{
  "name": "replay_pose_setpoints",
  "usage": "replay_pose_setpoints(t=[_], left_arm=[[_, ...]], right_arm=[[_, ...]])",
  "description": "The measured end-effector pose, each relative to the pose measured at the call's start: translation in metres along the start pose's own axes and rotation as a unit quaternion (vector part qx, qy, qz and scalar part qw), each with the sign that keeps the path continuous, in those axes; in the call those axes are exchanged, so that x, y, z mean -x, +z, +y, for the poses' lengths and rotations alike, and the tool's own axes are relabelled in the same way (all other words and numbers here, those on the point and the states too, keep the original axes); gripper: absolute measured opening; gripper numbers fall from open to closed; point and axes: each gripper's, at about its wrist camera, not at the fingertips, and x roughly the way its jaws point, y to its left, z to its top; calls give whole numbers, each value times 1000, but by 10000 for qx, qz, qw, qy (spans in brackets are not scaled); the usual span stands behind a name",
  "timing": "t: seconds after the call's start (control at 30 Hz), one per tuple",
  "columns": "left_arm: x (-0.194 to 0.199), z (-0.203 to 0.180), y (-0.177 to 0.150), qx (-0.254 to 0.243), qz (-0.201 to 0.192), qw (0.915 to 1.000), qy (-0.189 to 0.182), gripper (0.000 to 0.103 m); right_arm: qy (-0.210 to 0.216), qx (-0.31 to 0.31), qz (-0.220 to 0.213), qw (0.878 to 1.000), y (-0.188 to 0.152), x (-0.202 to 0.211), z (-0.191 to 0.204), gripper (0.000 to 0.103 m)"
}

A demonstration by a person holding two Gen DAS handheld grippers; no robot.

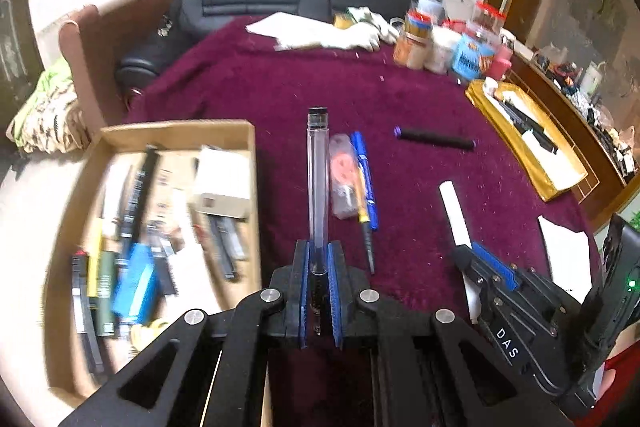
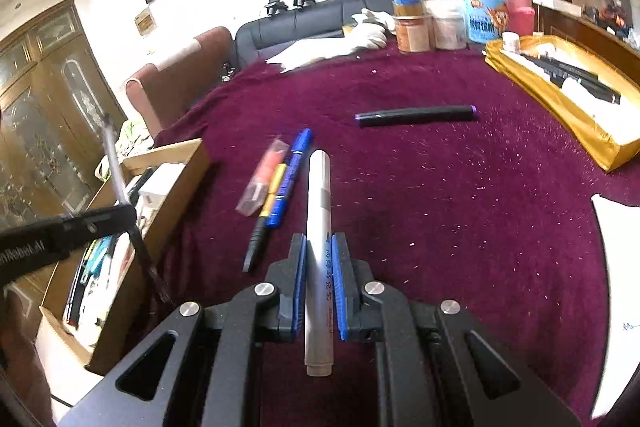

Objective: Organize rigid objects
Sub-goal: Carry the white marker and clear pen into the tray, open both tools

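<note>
My left gripper (image 1: 319, 259) is shut on a clear pen with a black cap (image 1: 318, 183), held above the maroon cloth beside the cardboard box (image 1: 176, 133). My right gripper (image 2: 320, 251) is shut on a white marker (image 2: 319, 227); it also shows in the left wrist view (image 1: 454, 211). On the cloth lie a blue pen (image 2: 290, 177), a yellow-and-black pen (image 2: 266, 215), a pink item in a clear wrapper (image 2: 262, 179) and a black marker with purple ends (image 2: 416, 115). The left gripper shows at the left of the right wrist view (image 2: 120, 203).
The cardboard box holds several pens, a white box (image 1: 224, 183) and a blue item (image 1: 134, 283). A gold tray (image 2: 560, 95) with markers sits at the right. Jars (image 2: 448, 15) and white gloves (image 2: 368, 31) stand at the far edge. White paper (image 2: 618, 267) lies at right.
</note>
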Motion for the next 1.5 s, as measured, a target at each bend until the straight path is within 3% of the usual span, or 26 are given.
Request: replay_pose_setpoints(t=[0.43,0.63,0.93,1.17,1.5], left_arm=[[63,69,-26,433,-63,9990,-81,7],[81,109,-33,624,112,9978,-209,7],[34,154,-32,800,565,9951,167,7],[-5,179,-27,955,715,9923,331,7],[-30,192,-25,1181,662,9899,431,8]], right_arm=[[286,638,-12,9976,2,21,76,12],[1015,757,72,9919,2,22,100,13],[1488,925,622,9826,13,-21,147,13],[1464,928,1119,9785,23,-75,172,13],[1399,929,1426,9754,25,-110,183,13]])
